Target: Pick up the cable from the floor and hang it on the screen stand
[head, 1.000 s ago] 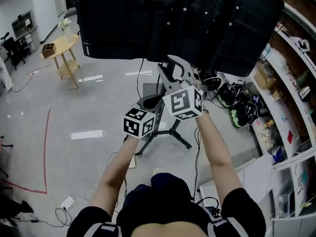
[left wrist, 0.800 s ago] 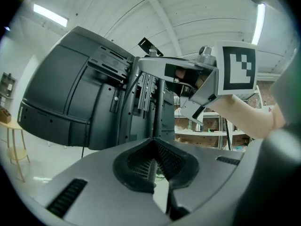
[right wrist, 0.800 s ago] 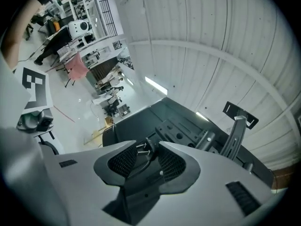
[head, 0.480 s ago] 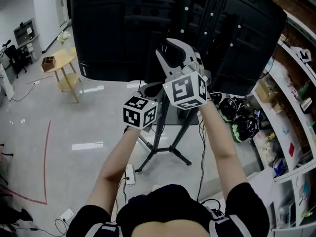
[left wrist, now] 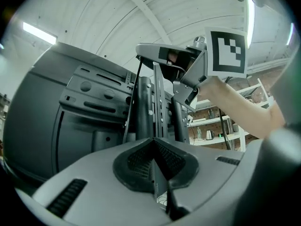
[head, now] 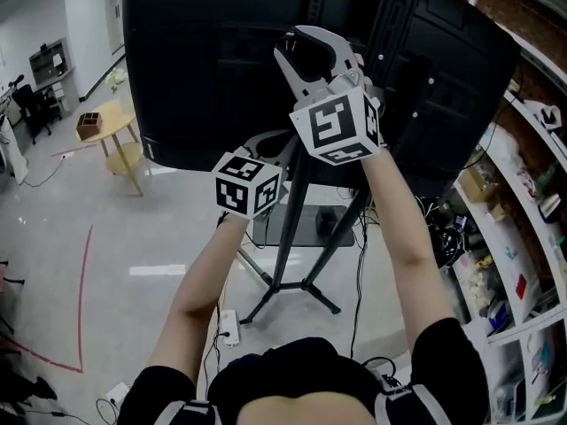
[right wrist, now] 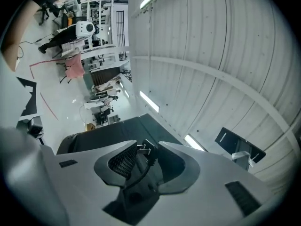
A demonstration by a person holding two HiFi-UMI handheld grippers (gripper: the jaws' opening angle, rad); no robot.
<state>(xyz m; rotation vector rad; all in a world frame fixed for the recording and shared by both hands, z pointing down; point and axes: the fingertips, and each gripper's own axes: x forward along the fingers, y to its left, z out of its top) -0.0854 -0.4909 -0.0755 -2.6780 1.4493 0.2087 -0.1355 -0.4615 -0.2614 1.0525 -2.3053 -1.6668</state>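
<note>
Both hand-held grippers are held up against the back of the large black screen [head: 204, 69], the right one higher than the left. The right hand-held gripper [right wrist: 146, 147] is seen pinching a black plug [right wrist: 141, 173] – the end of the cable – with the metal prongs showing between the ribbed pads. Its marker cube [head: 337, 129] is turned toward the head camera, just in front of the upright post of the screen stand [head: 292, 237].

The left hand-held gripper [left wrist: 154, 145] is pressed together, its pads meeting in a narrow seam. A dark strand of the cable [left wrist: 168, 202] is caught at the lower end of that seam. From the left gripper view a thin black line is seen running from the right gripper down past the stand's slotted mounting rails. The left marker cube [head: 246, 184] sits lower, to the left of the post.

The cable is thus off the floor [head: 115, 237] and carried between the two grippers, close to the stand – whether any part touches the stand cannot be told.

Away from the work, a round wooden desk [head: 115, 127] with a small box [head: 88, 124] on it is seen at far left, cluttered shelves [head: 523, 237] are seen along the right, and a white power strip [head: 232, 330] lies near the stand's feet.
</note>
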